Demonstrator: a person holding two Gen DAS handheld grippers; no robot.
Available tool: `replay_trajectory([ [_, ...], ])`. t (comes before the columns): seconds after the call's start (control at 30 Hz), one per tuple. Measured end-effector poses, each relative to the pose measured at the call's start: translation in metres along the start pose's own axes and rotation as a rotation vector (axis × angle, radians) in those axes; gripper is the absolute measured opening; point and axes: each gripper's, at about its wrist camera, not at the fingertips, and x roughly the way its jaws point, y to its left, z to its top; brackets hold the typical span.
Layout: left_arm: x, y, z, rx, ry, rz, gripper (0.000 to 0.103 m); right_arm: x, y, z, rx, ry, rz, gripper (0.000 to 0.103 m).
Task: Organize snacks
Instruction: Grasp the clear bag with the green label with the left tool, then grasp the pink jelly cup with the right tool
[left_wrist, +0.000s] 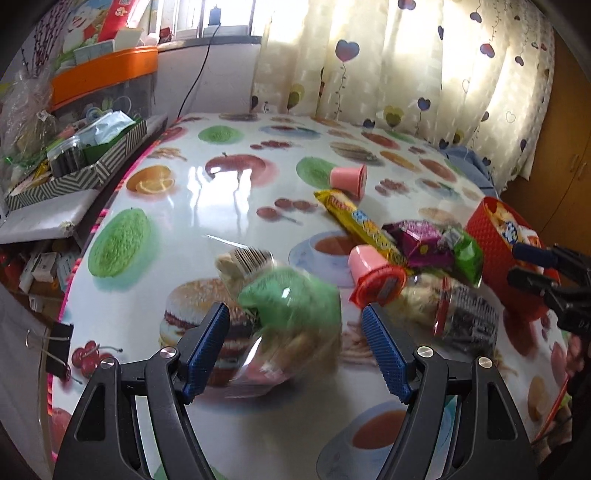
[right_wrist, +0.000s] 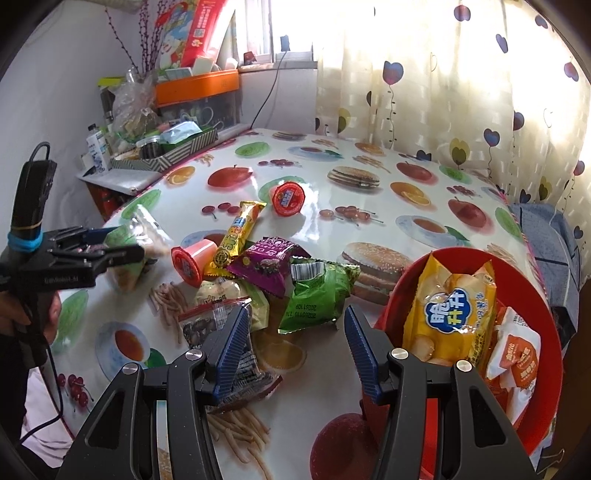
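My left gripper (left_wrist: 295, 310) is open over the table, and a blurred clear bag of biscuits with a green label (left_wrist: 291, 314) lies between its fingers without being pinched. Beyond it is a heap of snacks: two pink jelly cups (left_wrist: 376, 275) (left_wrist: 349, 179), a yellow bar (left_wrist: 358, 221), a purple packet (left_wrist: 421, 243) and a green packet (right_wrist: 314, 295). My right gripper (right_wrist: 295, 312) is open with nothing gripped. A clear packet with dark print (right_wrist: 221, 332) lies by its left finger. The red basket (right_wrist: 546, 332) to its right holds a yellow packet (right_wrist: 450, 314) and orange-white packets (right_wrist: 517, 358).
A striped tray (left_wrist: 74, 177) full of clutter stands on a low shelf beyond the table's left edge. A curtain (right_wrist: 443, 92) hangs behind the table. A blue cloth (right_wrist: 543, 229) lies at its right edge. A black binder clip (left_wrist: 59, 332) grips the near left edge.
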Motion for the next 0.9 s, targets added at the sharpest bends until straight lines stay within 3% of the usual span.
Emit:
replay_trajectory([
  [0.17,0.005,0.01,-0.007,-0.075,0.026,-0.006,0.075,0.005,0.004,0.002,-0.006,0.007,0.011,0.053],
  [0.33,0.002,0.022,0.0,-0.242,-0.005,-0.08,0.075,0.007,0.006,0.005,-0.01,0.007,0.01,0.053],
  [0.57,0.019,0.015,0.003,-0.283,0.018,-0.073,0.075,0.014,0.008,0.017,-0.006,0.004,0.03,0.053],
  [0.6,0.02,0.014,0.002,-0.28,0.019,-0.069,0.072,0.015,0.008,0.019,-0.004,0.005,0.033,0.053],
  [0.63,0.021,0.013,0.001,-0.275,0.02,-0.062,0.058,0.017,0.007,0.021,-0.002,0.008,0.033,0.053],
  [0.67,0.023,0.013,0.0,-0.271,0.025,-0.054,0.054,0.019,0.008,0.024,-0.002,0.009,0.037,0.053],
  [0.9,0.018,0.016,-0.005,-0.273,0.003,-0.062,0.053,0.039,0.027,0.037,-0.002,0.029,0.153,0.053],
])
